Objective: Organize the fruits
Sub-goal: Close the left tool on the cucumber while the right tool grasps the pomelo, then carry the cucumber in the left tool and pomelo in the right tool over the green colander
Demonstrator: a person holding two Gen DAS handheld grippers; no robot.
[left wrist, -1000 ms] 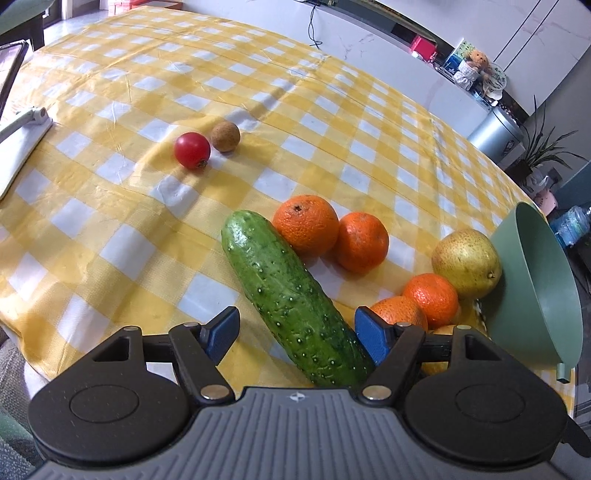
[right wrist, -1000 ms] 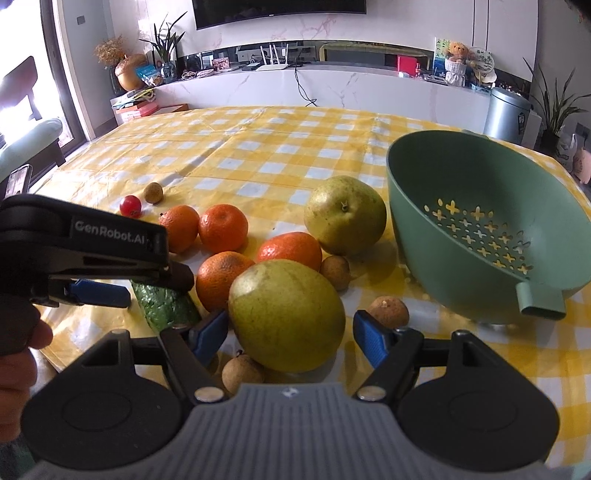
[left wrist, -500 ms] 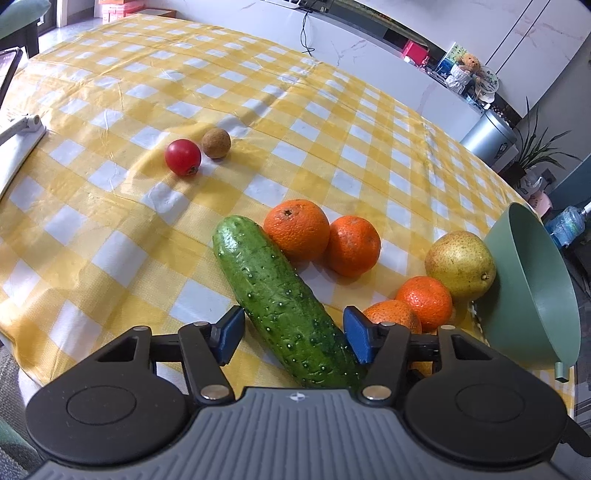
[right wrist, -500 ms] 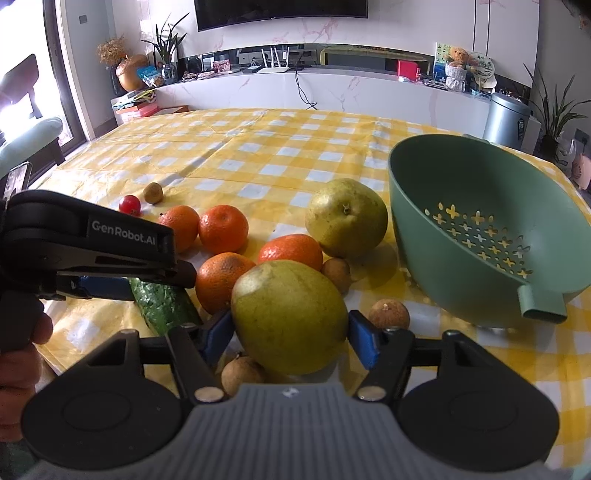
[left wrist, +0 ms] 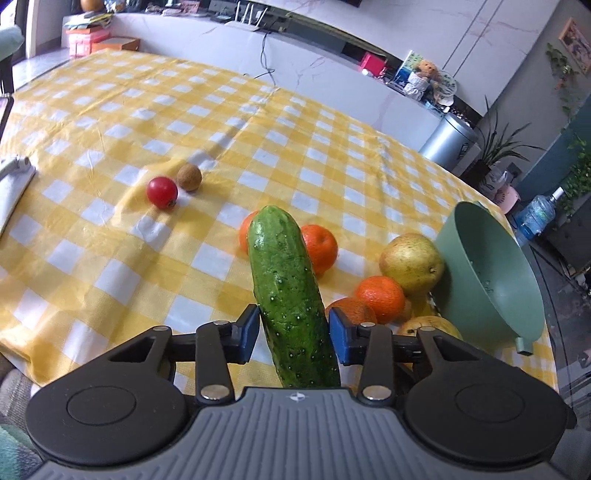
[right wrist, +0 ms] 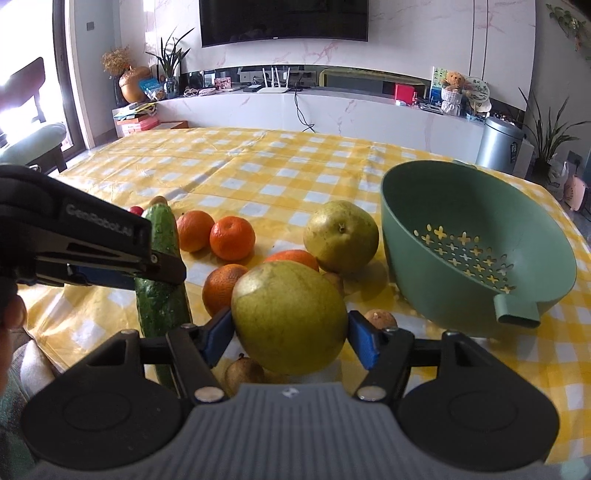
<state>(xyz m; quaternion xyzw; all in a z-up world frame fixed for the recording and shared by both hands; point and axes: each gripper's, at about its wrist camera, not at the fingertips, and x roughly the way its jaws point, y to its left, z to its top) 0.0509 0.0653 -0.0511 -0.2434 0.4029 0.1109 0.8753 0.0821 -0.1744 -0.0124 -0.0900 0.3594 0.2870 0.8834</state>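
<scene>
While the left gripper (left wrist: pixel 291 334) clenched a bumpy green cucumber (left wrist: pixel 286 280) lengthwise, the right gripper (right wrist: pixel 290 338) clasped a large yellow-green pear (right wrist: pixel 290 315), left of the green plastic colander (right wrist: pixel 476 240).

You're in a home living room: a wall-mounted television (right wrist: pixel 283 18) above a marble sideboard (right wrist: pixel 332 110), potted plants (right wrist: pixel 546 136), a teddy bear (right wrist: pixel 452 79), and a yellow checked tablecloth (right wrist: pixel 258 173)
</scene>
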